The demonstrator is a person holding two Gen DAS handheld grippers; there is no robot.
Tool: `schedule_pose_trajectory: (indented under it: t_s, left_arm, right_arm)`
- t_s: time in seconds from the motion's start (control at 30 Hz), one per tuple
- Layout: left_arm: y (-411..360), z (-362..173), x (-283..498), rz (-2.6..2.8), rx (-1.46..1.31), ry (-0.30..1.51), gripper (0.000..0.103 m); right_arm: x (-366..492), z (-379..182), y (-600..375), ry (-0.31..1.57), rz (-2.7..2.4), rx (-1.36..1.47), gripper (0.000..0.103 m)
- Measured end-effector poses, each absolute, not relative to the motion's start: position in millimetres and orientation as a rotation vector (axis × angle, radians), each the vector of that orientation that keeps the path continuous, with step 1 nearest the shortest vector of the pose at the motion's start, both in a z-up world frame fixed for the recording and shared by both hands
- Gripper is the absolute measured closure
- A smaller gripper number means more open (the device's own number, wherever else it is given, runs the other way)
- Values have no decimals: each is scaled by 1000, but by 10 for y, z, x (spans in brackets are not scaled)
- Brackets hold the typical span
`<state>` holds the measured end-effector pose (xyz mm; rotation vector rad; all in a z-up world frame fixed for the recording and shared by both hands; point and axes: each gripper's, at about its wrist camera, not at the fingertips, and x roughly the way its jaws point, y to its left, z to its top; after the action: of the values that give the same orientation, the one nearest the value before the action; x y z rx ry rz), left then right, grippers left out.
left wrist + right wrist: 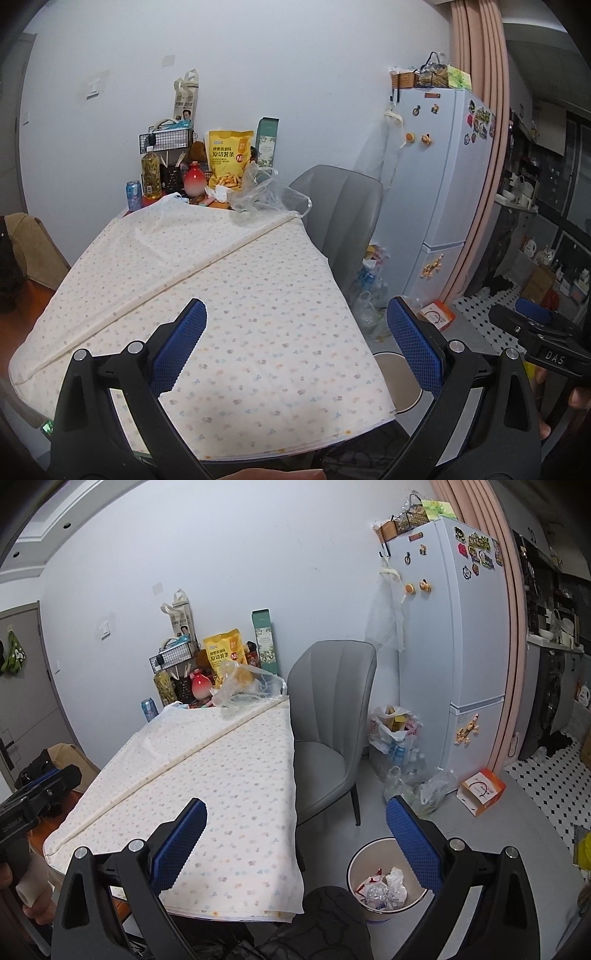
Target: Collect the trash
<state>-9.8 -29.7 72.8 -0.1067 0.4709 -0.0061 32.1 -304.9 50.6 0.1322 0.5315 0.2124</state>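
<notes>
Trash lies in two places: crumpled paper and wrappers (pixel 384 888) sit inside the white bin (pixel 354 864) on the grey floor by the table's near corner, and a crinkled clear plastic bag (pixel 267 197) rests on the far end of the table, just in front of a yellow snack pouch (pixel 229 158).

Both grippers hover empty over the near end of the table. The left gripper (pixel 295 350) has its blue-padded fingers (pixel 181 345) spread wide apart above the cloth. The right gripper (pixel 295 842) is likewise spread wide, one finger over the cloth and the other over the bin (its black body also shows at the right edge of the left view, held in a hand).

A pale flower-print tablecloth (pixel 240 295) covers the table, with a raised seam running diagonally across it. Bottles, a blue can (pixel 133 195) and a wire basket (pixel 166 139) crowd the far end against the white wall. A grey chair (pixel 332 720) stands beside the table, then a filled plastic bag (pixel 393 731) on the floor, and a white fridge (pixel 443 627) dotted with magnets.
</notes>
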Motion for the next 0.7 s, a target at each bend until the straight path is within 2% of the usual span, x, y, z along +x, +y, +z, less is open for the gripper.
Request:
schedule_pose_trajectory:
  t_s: [0.7]
  left_arm:
    - [-341, 729, -96, -5, -99, 475, 6]
  right_arm:
    - [321, 478, -3014, 549, 274, 148, 8]
